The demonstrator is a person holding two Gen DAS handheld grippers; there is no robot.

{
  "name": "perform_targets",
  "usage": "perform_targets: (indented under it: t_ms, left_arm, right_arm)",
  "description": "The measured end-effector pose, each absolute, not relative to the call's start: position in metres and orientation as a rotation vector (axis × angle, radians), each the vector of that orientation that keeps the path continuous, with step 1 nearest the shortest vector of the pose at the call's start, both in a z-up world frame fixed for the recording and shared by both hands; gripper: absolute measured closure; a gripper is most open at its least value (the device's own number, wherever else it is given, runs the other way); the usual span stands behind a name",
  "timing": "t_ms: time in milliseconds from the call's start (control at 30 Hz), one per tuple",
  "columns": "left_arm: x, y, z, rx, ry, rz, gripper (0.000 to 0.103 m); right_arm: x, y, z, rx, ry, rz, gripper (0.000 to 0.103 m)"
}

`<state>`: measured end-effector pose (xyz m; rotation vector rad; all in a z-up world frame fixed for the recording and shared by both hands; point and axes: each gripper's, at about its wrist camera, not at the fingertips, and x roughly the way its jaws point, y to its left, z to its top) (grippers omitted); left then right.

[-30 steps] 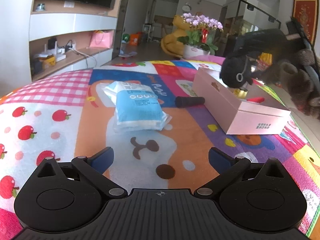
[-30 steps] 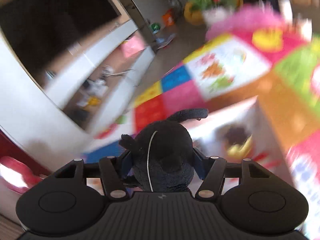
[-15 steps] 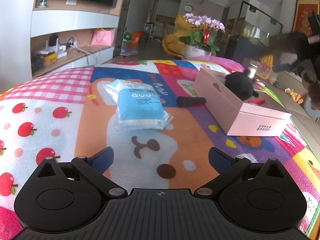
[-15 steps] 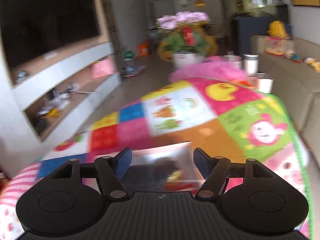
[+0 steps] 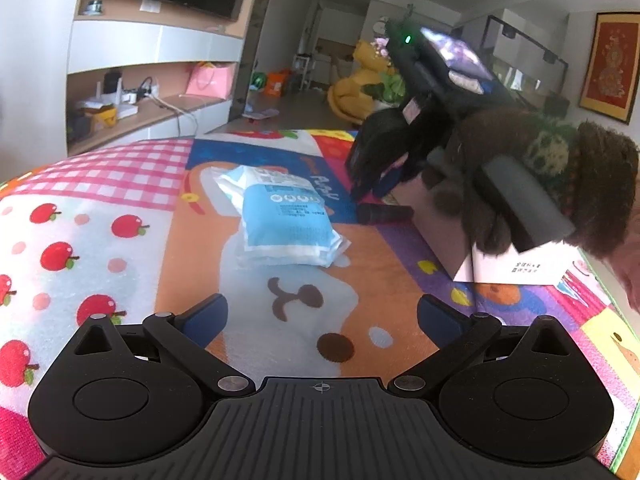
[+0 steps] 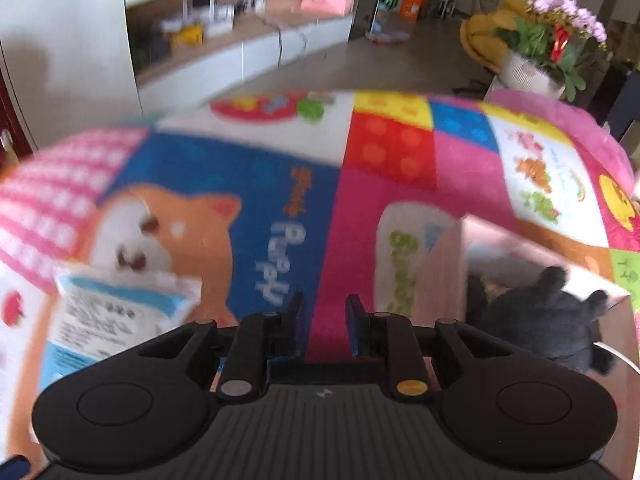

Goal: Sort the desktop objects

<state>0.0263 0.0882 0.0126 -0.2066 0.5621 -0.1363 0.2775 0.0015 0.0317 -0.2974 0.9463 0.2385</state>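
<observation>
**Two empty grippers over a patchwork play mat**

Left gripper (image 5: pixel 322 316): blue-padded fingers (image 5: pixel 206 318) spread wide, nothing between them, hovering low above the colourful play mat (image 5: pixel 132 184). Straight ahead of the fingers lies a blue-and-white tissue pack (image 5: pixel 286 224), flat on the mat. Beyond it and to the right, a black cylindrical object (image 5: pixel 384 214) lies on the mat beside the near wall of a pink cardboard box (image 5: pixel 516 268). Above that box, ahead and to the right, hangs the right gripper's black body (image 5: pixel 420 104), gripped by a brown-sleeved hand; how its fingers stand cannot be read from this view.

Right gripper (image 6: pixel 323 326): fingers (image 6: pixel 354 320) drawn narrow, a slim gap left, nothing held. Below the gap, pink and blue mat panels. To the left of the fingers, the tissue pack (image 6: pixel 116 312), blurred. To the right, the open pink box (image 6: pixel 440 276), with a black plush toy (image 6: pixel 540 320) lying inside it. Far ahead, a potted flowering plant (image 6: pixel 544 44) on the floor.
</observation>
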Motion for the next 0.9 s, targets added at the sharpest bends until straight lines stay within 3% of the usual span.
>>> perform_targets:
  t_ms: [267,367,433,567,633,733,900]
  left_arm:
    - [0.026,0.087,0.013,-0.199,0.555,-0.134,0.000]
    - [0.026,0.084,0.014,-0.178,0.555,-0.132,0.000]
    - [0.026,0.080,0.014,-0.153,0.555,-0.133,0.000]
    - [0.028,0.073,0.014,-0.119,0.568,-0.134,0.000]
    - [0.029,0.074,0.013,-0.119,0.574,-0.129,0.000]
    - [0.029,0.075,0.012,-0.125,0.581,-0.122,0.000]
    - [0.029,0.076,0.012,-0.133,0.581,-0.132,0.000]
  right_arm:
    - [0.214,-0.040,0.048,-0.104,1.153,0.493,0.082]
    - [0.195,-0.092,0.088,-0.003,1.005,0.485,0.080]
    - [0.199,-0.137,0.109,0.087,0.894,0.363,0.065]
    - [0.232,-0.210,0.120,0.135,0.755,0.076,0.064]
    - [0.253,-0.230,0.116,0.115,0.728,0.004,0.070]
    - [0.282,-0.241,0.098,0.138,0.768,-0.021,0.072]
    - [0.274,-0.237,0.063,0.358,0.987,0.103,0.072]
